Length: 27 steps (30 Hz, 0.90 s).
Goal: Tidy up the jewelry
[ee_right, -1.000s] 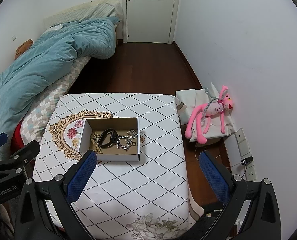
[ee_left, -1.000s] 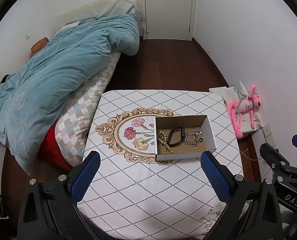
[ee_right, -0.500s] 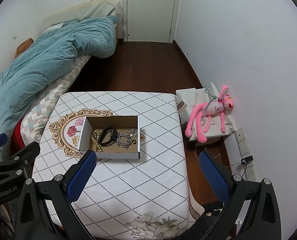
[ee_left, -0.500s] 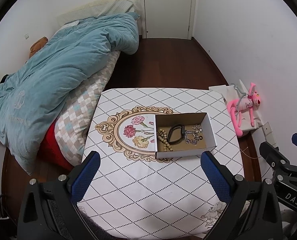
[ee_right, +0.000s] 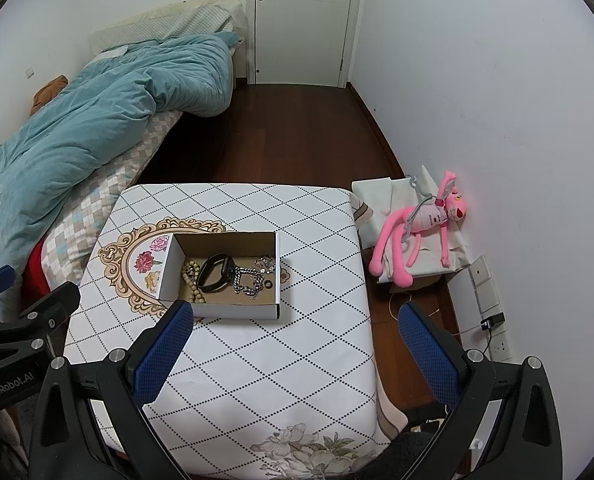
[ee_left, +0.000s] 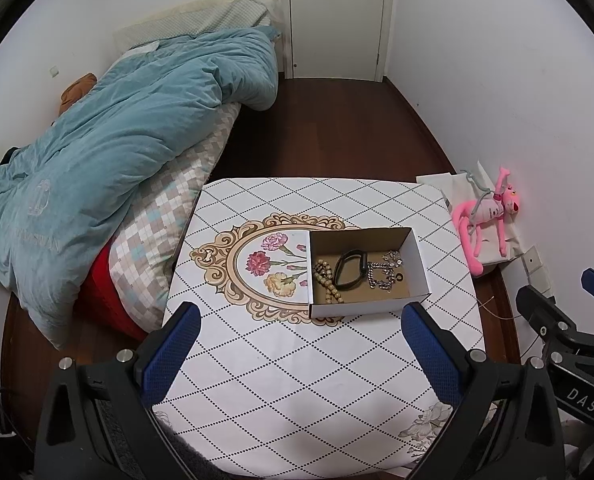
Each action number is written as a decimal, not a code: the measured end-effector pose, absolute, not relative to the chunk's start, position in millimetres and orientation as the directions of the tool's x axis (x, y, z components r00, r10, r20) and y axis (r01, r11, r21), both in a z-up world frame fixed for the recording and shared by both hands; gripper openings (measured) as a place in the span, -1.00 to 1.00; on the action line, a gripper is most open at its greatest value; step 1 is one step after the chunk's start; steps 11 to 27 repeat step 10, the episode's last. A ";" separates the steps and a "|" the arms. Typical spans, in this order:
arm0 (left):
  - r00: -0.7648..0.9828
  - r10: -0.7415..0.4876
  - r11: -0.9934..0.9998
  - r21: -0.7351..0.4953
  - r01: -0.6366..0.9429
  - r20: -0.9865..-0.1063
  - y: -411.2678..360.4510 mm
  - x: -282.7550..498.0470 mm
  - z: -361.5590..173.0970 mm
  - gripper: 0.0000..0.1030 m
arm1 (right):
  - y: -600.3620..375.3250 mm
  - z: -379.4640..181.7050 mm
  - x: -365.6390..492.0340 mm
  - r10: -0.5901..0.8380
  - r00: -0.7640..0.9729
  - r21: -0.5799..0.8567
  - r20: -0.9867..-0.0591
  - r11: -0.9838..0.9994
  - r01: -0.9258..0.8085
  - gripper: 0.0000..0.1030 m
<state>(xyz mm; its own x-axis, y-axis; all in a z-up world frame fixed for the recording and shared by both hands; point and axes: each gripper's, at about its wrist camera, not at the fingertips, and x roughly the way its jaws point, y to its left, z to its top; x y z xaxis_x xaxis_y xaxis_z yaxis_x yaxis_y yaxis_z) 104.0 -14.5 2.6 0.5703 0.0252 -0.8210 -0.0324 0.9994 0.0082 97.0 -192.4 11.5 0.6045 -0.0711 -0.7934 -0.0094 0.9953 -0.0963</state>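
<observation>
An open white cardboard box (ee_left: pixel 419 258) (ee_right: pixel 237 311) stands on the patterned table (ee_left: pixel 297 376) (ee_right: pixel 257 368). Inside lie a wooden bead bracelet (ee_left: pixel 327 280) (ee_right: pixel 191 278), a black band (ee_left: pixel 351 268) (ee_right: pixel 216 272), a silver chain (ee_left: pixel 383 274) (ee_right: pixel 251 280) and a small dark ring (ee_left: pixel 399 277) (ee_right: pixel 268 283). My left gripper (ee_left: pixel 301 354) is open and empty, held above the table's near side, short of the box. My right gripper (ee_right: pixel 295 354) is open and empty, near the table's right front. Each gripper shows at the other view's edge.
A bed with a teal duvet (ee_left: pixel 109 152) (ee_right: pixel 89 128) lies left of the table. A pink plush toy (ee_left: pixel 487 220) (ee_right: pixel 421 224) lies on white bags by the right wall. A white door (ee_left: pixel 337 20) (ee_right: pixel 305 24) stands closed at the far end of the dark wood floor.
Both views have drawn back and up a little; the box and table sit slightly further off. The jewelry in the box has not moved. Both grippers stay open.
</observation>
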 end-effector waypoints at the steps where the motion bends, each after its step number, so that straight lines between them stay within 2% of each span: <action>1: 0.570 0.024 0.999 0.008 -0.032 -0.821 -15.1 103.6 2.3 0.99 | -192.3 11.5 96.8 -0.072 0.605 -0.098 -0.793 0.995 -0.009 1.00; 27: 0.581 0.009 0.999 -0.010 -0.030 -0.814 -20.1 100.9 9.5 0.99 | -193.8 12.2 95.5 -0.074 0.607 -0.100 -0.791 0.995 -0.009 1.00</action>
